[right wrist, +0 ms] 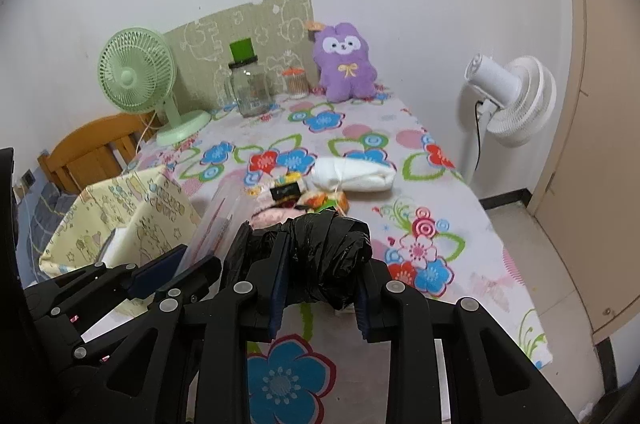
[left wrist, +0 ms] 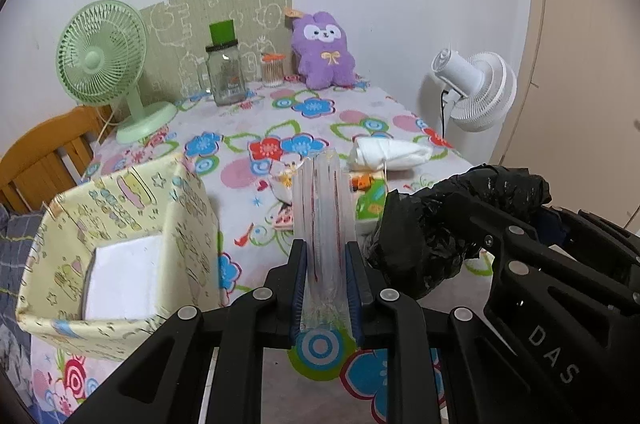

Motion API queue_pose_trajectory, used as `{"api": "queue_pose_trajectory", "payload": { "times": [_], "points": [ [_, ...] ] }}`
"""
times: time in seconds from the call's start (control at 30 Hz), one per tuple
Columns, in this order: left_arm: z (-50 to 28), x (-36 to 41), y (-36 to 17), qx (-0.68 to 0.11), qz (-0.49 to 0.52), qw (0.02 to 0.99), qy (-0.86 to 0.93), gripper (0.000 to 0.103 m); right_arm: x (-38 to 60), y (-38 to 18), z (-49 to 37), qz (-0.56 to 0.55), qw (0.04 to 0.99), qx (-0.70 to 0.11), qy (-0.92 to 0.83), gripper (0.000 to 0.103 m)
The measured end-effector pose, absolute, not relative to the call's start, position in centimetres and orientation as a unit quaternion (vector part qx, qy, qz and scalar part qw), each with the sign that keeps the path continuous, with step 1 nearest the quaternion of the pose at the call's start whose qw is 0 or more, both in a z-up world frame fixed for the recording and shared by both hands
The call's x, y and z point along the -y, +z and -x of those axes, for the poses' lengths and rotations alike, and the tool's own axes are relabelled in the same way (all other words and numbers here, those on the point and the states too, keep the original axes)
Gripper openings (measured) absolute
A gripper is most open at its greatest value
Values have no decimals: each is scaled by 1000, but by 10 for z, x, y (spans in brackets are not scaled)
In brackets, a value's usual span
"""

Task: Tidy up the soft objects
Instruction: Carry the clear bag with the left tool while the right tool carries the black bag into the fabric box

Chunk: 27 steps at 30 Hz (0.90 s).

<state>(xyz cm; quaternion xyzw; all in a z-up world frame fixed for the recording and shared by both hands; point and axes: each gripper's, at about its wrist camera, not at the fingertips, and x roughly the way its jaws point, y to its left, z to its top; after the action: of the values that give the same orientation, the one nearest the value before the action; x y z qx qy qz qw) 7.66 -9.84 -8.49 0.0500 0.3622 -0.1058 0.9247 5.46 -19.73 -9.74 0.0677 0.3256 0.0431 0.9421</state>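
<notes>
Carrying both loads to the bin (left wrist: 120, 232) at the tabletop's left calls for steady grips: left tongs (left wrist: 327, 280) pinch a clear bag (left wrist: 322, 200), right tongs (right wrist: 320, 288) pinch a black bag (right wrist: 324, 248). Lower each past the rim before letting go.

A lived-in room of a home: a table spread with a bright flower-print tablecloth (right wrist: 360, 128) stands against a plain white wall, with a wooden chair (left wrist: 44, 160) pushed up at its side. On it sit a mint-green desk fan (left wrist: 106, 64), a purple plush bunny (left wrist: 323, 54), a glass jar (left wrist: 226, 72) and a cartoon-printed storage box (left wrist: 120, 236); a white standing fan (right wrist: 514, 100) waits beside a beige door (right wrist: 600, 144)
</notes>
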Motion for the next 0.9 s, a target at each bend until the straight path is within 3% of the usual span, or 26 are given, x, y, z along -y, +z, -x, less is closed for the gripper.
{"api": "queue_pose_trajectory", "payload": {
  "times": [0.9],
  "points": [
    [-80,59,-29,-312,-39,945,-88,17,166,-35,-58,-52,957,-279,52,31]
  ]
}}
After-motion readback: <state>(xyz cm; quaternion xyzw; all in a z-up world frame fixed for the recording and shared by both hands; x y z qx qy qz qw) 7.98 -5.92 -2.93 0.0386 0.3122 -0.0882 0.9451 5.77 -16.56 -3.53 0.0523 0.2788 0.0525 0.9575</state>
